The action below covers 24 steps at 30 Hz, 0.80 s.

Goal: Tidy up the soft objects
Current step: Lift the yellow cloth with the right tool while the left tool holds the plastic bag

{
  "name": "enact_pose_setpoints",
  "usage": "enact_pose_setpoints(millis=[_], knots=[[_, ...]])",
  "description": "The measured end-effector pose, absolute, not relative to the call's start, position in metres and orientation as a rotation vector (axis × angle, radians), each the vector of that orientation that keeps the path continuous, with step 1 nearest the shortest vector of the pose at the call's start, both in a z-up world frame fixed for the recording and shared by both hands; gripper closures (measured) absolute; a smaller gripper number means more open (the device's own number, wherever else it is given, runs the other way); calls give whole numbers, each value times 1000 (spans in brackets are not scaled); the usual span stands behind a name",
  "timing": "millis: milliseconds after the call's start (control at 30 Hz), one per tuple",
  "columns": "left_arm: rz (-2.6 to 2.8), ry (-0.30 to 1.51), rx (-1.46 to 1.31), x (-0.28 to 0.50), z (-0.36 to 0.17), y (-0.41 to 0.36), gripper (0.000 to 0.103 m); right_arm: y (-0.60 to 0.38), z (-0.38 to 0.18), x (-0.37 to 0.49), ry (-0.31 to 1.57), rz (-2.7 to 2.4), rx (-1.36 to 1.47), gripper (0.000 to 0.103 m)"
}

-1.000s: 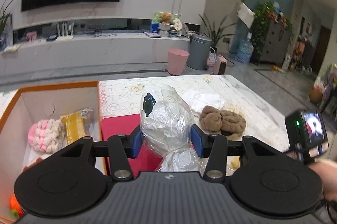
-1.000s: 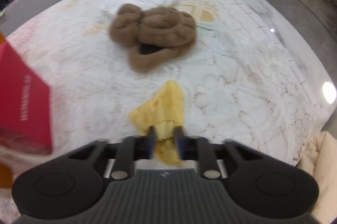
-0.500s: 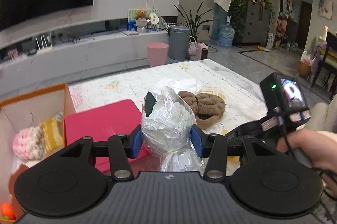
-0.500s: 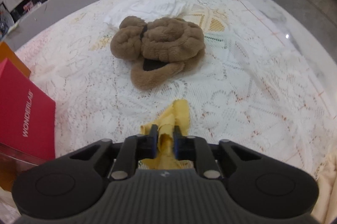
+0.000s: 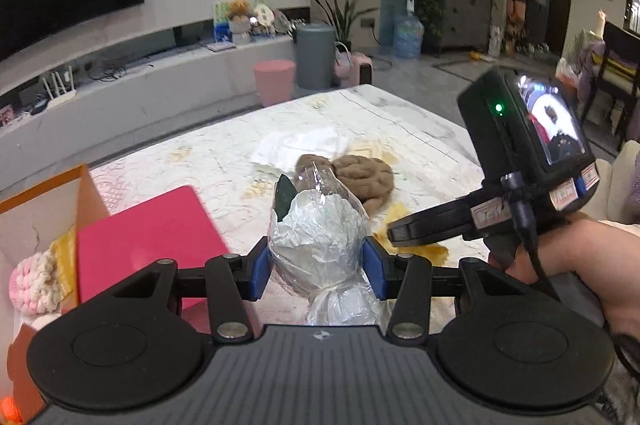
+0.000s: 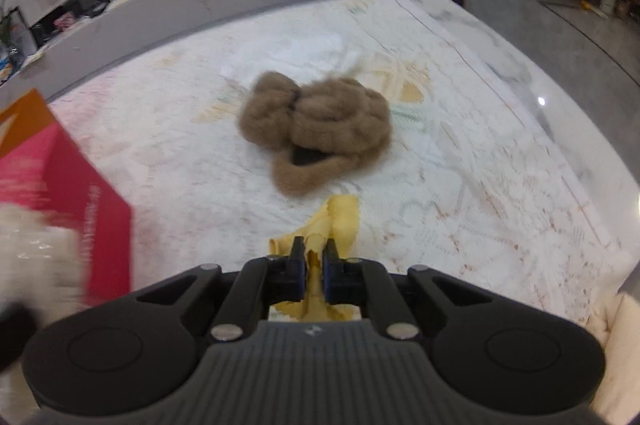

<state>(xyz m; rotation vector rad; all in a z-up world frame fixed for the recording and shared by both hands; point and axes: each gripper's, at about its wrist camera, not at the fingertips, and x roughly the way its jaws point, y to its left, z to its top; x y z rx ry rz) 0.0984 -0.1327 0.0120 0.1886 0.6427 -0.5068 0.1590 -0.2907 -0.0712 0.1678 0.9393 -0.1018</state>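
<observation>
Closest in, the right gripper (image 6: 312, 265) has its jaws clamped tight on a yellow cloth (image 6: 340, 221), which bunches up between the pads with its far end trailing on the lace tablecloth (image 6: 500, 185). That one looks picked but not yet put away.

Over in the left wrist view, the left gripper (image 5: 318, 267) squeezes a plastic-wrapped bundle (image 5: 318, 237) between its blue pads, jaws about half spread and pressing on the crinkled wrap from both sides. The bundle rides in the air above the table edge, so it too is in transit. Just to its right sits the person's hand (image 5: 560, 265) on the other tool.

Off to the left, the orange box (image 5: 48, 185) already holds a pink-and-white knitted piece (image 5: 34, 285) and a yellow packet (image 5: 66, 257), so part of the sorting appears done. A red box (image 5: 152, 233) lies beside it.

Farther out on the table, the brown fluffy toy (image 6: 320, 129) lies untouched, and just behind it a white cloth (image 6: 304, 53) lies flat. So, by the look of it: two items stowed, two in the grippers, and at least two left waiting on the table.
</observation>
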Motion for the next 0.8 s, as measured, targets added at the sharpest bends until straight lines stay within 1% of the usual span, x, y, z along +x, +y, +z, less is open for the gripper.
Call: enact_pose_setpoints(millis=[133, 267, 467, 567, 733, 800], knots=[[-504, 656, 217, 116, 19, -141, 49, -282, -52, 164, 899, -100, 91, 98], [-481, 648, 219, 134, 30, -140, 49, -283, -33, 180, 889, -117, 123, 98], [-407, 633, 183, 168, 53, -121, 49, -258, 12, 211, 803, -116, 131, 98], [-340, 611, 172, 183, 67, -99, 49, -234, 34, 225, 761, -98, 131, 98], [-256, 659, 131, 205, 92, -47, 49, -186, 67, 241, 697, -42, 119, 98], [-197, 634, 128, 206, 103, -24, 49, -168, 79, 243, 671, -10, 136, 98]])
